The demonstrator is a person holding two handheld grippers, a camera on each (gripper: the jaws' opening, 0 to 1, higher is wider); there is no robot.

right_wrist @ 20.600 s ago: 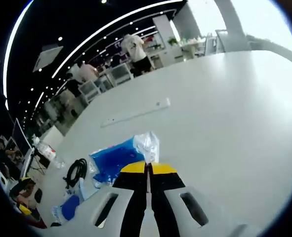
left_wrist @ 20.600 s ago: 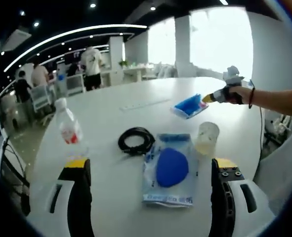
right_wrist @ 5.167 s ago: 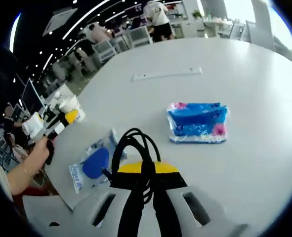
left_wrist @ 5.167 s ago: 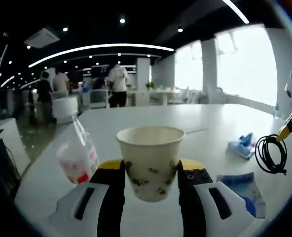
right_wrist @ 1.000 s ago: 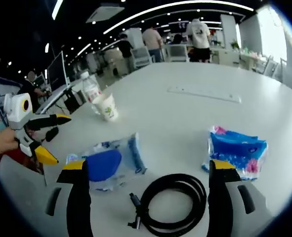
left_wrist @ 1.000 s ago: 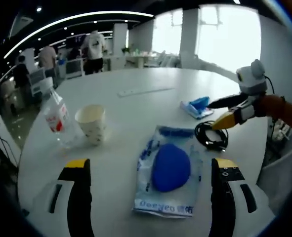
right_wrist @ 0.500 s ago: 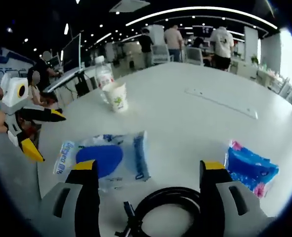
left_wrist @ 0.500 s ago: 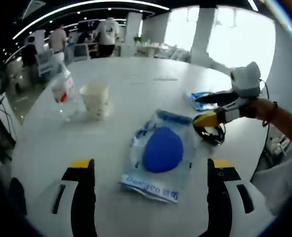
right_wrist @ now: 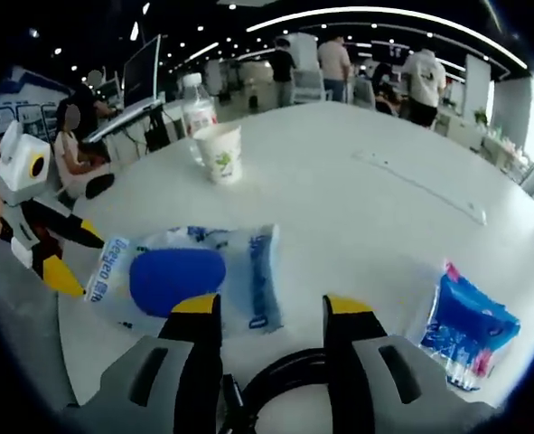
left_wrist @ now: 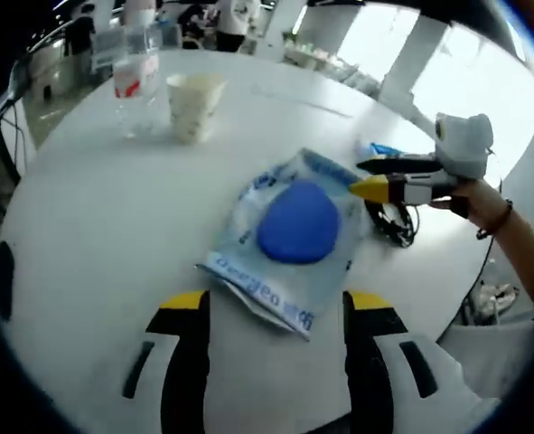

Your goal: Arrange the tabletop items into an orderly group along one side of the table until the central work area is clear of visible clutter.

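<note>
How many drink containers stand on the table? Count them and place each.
2. A paper cup and a clear plastic bottle stand side by side at the table's far edge, beyond the blue pouch. The grippers may hide others.

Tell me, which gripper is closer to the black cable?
The right gripper. The black cable curls right between its jaws, while the left gripper sits over the blue packet's near edge, apart from the cable.

Black cable (right_wrist: 276, 380) partly behind gripper
</note>
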